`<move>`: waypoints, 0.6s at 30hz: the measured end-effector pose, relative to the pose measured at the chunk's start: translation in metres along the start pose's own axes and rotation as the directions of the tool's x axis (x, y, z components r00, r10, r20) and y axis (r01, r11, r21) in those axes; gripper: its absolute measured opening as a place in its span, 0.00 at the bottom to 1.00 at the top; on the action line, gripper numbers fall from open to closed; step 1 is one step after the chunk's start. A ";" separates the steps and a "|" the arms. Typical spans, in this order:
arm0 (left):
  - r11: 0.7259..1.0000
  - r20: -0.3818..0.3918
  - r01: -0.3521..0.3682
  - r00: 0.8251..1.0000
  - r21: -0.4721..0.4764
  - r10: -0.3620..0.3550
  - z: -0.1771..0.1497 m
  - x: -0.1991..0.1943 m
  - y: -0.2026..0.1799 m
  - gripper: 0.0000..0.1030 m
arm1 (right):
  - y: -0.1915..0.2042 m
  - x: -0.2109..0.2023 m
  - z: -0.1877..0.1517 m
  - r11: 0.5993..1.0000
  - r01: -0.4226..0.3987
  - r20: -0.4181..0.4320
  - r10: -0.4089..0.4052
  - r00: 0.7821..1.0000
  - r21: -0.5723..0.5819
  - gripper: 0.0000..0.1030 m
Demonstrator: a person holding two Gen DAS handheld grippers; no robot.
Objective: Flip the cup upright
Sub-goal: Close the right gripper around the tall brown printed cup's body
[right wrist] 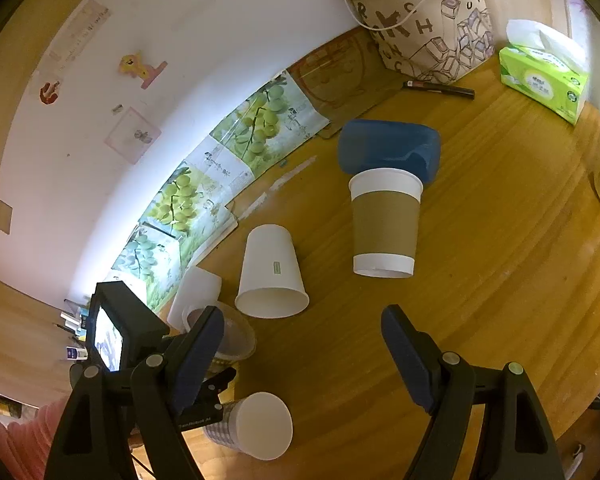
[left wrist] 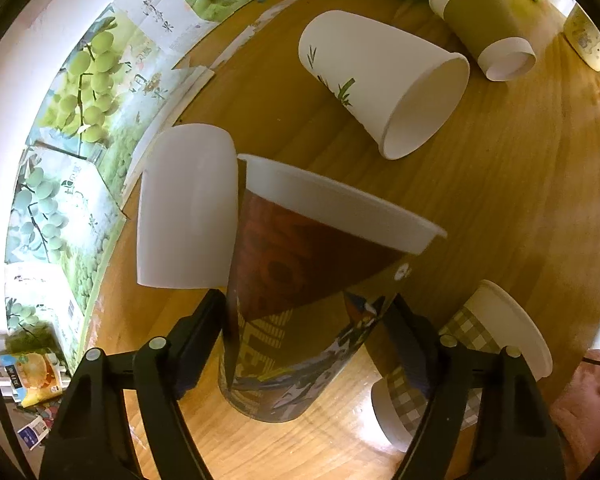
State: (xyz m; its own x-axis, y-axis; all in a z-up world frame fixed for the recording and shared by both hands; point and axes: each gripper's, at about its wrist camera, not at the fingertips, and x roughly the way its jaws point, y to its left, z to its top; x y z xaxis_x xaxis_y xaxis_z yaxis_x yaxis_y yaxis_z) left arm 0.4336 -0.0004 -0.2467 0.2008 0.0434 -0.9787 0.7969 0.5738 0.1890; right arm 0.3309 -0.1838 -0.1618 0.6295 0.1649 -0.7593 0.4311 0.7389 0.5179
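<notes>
My left gripper [left wrist: 307,320] is shut on a brown patterned paper cup [left wrist: 300,300], rim up and tilted, its base near the wooden table [left wrist: 519,200]. In the right wrist view that cup's rim [right wrist: 236,340] shows behind my left finger. My right gripper [right wrist: 303,340] is open and empty above the table. A white cup with a leaf print [left wrist: 379,80] [right wrist: 270,272] lies on its side. A cup with a tan sleeve [left wrist: 479,20] [right wrist: 383,224] lies on its side. A checked cup [left wrist: 459,360] [right wrist: 252,424] lies on its side. A plain white cup [left wrist: 188,204] [right wrist: 196,292] stands upside down.
Grape-print cardboard [left wrist: 80,100] leans along the wall. A blue case [right wrist: 387,148], a green tissue box [right wrist: 543,80], a pen [right wrist: 439,88] and a printed tote bag [right wrist: 427,28] sit at the table's far side. The left gripper's body [right wrist: 116,332] is at lower left.
</notes>
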 end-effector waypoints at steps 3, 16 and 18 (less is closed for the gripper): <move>1.000 -0.010 0.002 1.000 0.001 -0.002 0.000 -0.001 -0.001 0.77 | 0.000 -0.003 -0.002 1.000 0.001 0.000 -0.001 1.000 -0.005 0.79; 0.999 0.011 0.013 1.000 -0.040 -0.013 0.001 -0.032 -0.010 0.75 | 0.007 -0.027 -0.013 0.999 -0.016 0.003 0.016 1.000 -0.039 0.79; 0.999 0.021 0.000 1.000 -0.044 0.001 0.002 -0.042 -0.011 0.75 | 0.008 -0.030 -0.014 0.999 -0.022 0.005 0.022 1.000 -0.045 0.79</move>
State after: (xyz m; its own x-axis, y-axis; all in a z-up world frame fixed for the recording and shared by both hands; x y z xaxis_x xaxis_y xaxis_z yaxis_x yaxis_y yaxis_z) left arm 0.4171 -0.0103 -0.2073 0.2137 0.0268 -0.9765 0.7709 0.6093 0.1854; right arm 0.3061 -0.1743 -0.1401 0.6420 0.1779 -0.7458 0.3877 0.7639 0.5159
